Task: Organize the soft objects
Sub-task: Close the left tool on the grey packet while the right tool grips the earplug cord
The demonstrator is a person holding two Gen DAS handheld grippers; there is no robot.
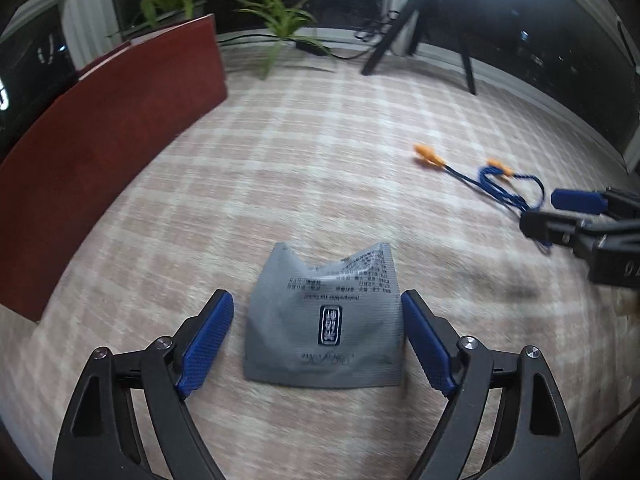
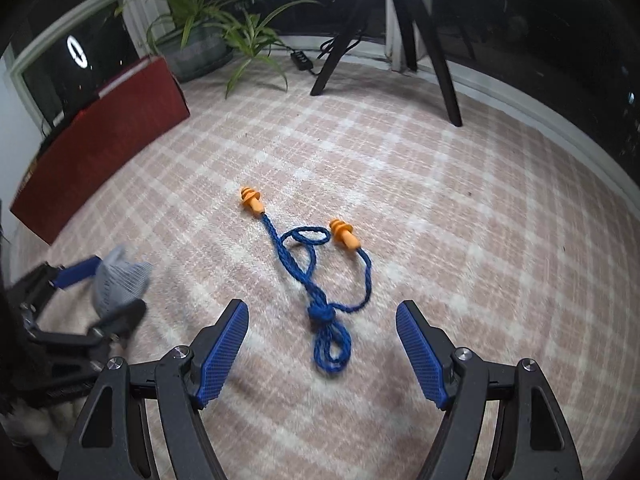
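A grey foil sachet point(image 1: 326, 322) with printed text lies on the checked carpet between the open fingers of my left gripper point(image 1: 318, 306); the right pad is close to its edge. It also shows in the right wrist view point(image 2: 116, 280), next to the left gripper point(image 2: 100, 292). Orange earplugs on a knotted blue cord point(image 2: 320, 280) lie on the carpet just ahead of my open, empty right gripper point(image 2: 322, 320). In the left wrist view the earplugs point(image 1: 480, 168) lie far right, with the right gripper point(image 1: 560, 210) at the cord's end.
A dark red box point(image 1: 100, 140) stands at the left; it also shows in the right wrist view point(image 2: 104, 144). Potted plants point(image 2: 208, 20), a black tripod point(image 2: 400, 20) and a cable strip point(image 2: 302, 60) stand along the window at the back.
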